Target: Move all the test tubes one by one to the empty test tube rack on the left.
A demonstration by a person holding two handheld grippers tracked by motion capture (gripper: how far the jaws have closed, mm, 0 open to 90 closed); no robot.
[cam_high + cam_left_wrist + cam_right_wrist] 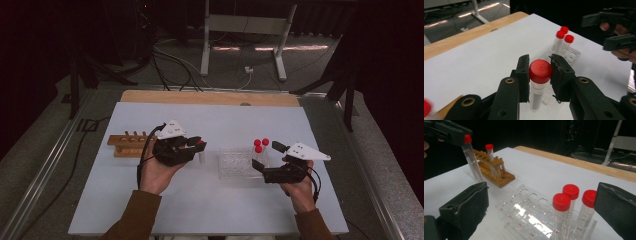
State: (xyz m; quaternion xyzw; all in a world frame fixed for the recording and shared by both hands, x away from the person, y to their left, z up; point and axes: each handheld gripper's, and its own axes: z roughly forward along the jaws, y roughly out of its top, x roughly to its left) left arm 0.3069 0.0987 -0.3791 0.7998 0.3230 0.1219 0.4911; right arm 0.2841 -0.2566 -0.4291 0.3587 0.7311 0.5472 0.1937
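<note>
Red-capped tube is clamped at its cap between the jaws of the left gripper, hanging upright above the white table. In the high view the left gripper holds it between the wooden rack and the clear rack, closer to the clear rack. From the right gripper view the held tube is seen off the table, in front of the wooden rack, which still carries one red-capped tube.

Right gripper is released: its jaws stand wide apart with nothing pressed between them. Three capped tubes stand upright together at one end of the clear rack, between those open jaws. The right gripper sits just beside that end of the rack.
</note>
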